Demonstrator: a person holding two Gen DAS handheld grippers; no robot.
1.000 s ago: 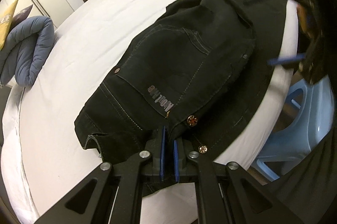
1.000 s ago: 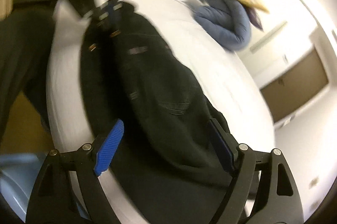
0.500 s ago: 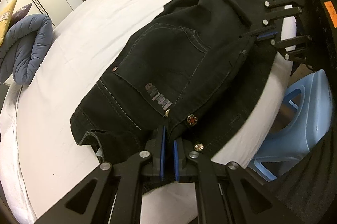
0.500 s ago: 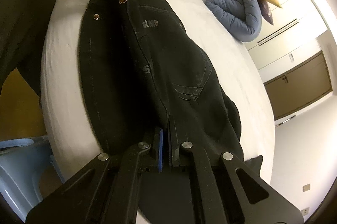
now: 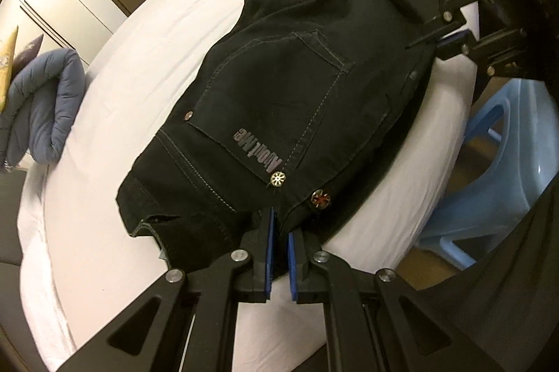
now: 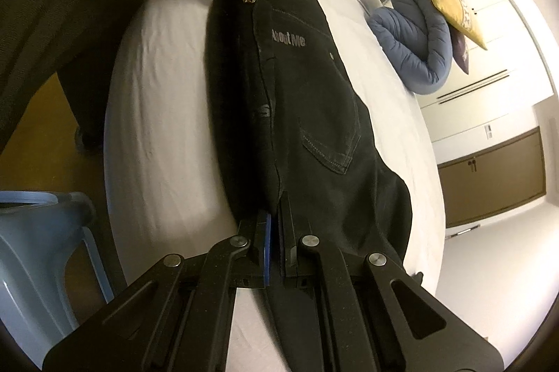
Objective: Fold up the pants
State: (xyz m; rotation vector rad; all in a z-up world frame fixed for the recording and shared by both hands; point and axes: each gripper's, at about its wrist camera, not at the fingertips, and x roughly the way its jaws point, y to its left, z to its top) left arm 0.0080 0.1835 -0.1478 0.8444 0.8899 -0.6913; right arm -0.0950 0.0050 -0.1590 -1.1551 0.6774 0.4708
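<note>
Black pants (image 5: 279, 99) lie folded lengthwise on a white bed (image 5: 146, 64), near its edge, with the back pocket and a grey printed logo facing up. The left claw (image 5: 279, 225) is clamped on the waistband, just below two metal buttons. The right claw (image 6: 274, 225) is clamped on the fabric at the other end of the fold; in the left view it shows at the far right (image 5: 450, 38). A rolled blue duvet (image 6: 415, 54) with a yellow cushion (image 6: 454, 8) on it sits farther back on the bed. A light blue stool (image 5: 496, 162) stands beside the bed.
</note>
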